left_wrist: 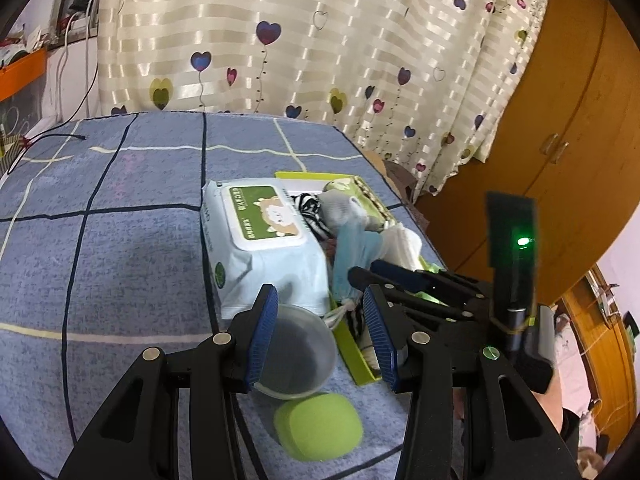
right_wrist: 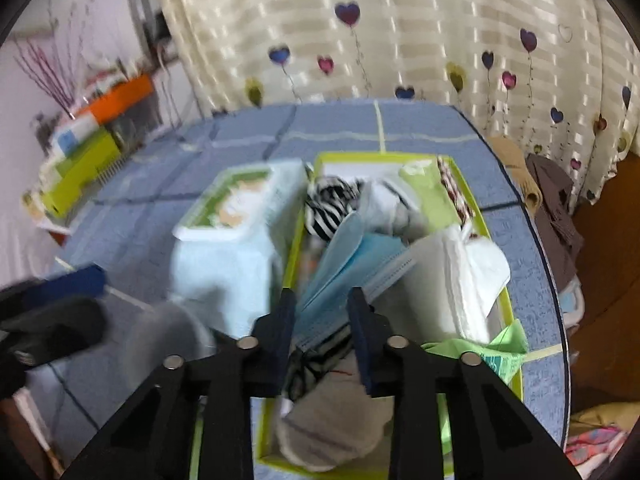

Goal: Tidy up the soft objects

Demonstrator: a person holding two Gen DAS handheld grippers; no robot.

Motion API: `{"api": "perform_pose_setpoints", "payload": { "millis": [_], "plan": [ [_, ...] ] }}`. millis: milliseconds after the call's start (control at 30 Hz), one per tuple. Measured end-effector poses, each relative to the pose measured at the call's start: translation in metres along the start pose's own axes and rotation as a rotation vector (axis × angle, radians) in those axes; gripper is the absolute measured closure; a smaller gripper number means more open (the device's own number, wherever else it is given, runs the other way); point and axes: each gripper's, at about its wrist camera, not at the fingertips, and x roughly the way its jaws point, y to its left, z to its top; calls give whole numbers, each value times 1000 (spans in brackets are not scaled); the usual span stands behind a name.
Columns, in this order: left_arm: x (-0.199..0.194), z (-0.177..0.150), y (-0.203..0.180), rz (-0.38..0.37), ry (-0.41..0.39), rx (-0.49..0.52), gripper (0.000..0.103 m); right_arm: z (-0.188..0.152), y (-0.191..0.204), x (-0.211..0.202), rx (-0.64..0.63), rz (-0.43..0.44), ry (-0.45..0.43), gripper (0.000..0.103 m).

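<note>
A green-rimmed box on the blue checked cloth holds several soft things: a striped sock, a grey sock, white tissues and a blue face mask. My right gripper hangs over the box with its jaws parted around the mask's near edge. My left gripper is open above a clear plastic cup, with a green sponge just below it. A wet-wipes pack lies left of the box.
A curtain with hearts hangs behind the table. A wooden cabinet stands at the right. Boxes and an orange tray sit at the far left. Brown cloth hangs off the table's right edge.
</note>
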Motion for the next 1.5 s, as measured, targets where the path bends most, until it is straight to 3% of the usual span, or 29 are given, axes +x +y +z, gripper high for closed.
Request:
{"api": "perform_pose_setpoints", "payload": {
  "millis": [67, 333, 467, 600, 767, 933, 1100, 1167, 1233, 1333, 1500],
  "plan": [
    [2, 1, 2, 3, 2, 2, 57, -2, -6, 4, 4, -14, 16, 87],
    [16, 1, -2, -22, 35, 10, 57, -12, -29, -2, 35, -32, 31, 87],
    [16, 3, -10, -26, 33, 30, 57, -16, -37, -29, 72, 9, -32, 83],
    [17, 5, -15, -26, 30, 42, 57, -30, -52, -52, 92, -35, -66, 82],
    [20, 2, -19, -29, 41, 43, 57, -42, -83, -41, 163, -82, -28, 82],
    [23, 1, -22, -16, 51, 46, 57, -48, -68, -20, 118, -35, 13, 83],
    [20, 3, -20, -14, 37, 47, 57, -48, -73, -31, 164, -24, -13, 81],
    [20, 4, -16, -10, 31, 35, 57, -45, -66, -43, 155, -20, -39, 67],
    [18, 4, -11, -7, 27, 25, 57, -41, -51, -49, 118, 3, -58, 59],
    [16, 2, -6, -2, 28, 14, 57, -32, -23, -45, 35, 40, -62, 59],
    [4, -3, 7, 12, 20, -11, 57, -17, 11, -15, -89, 22, -6, 60]
  ]
}}
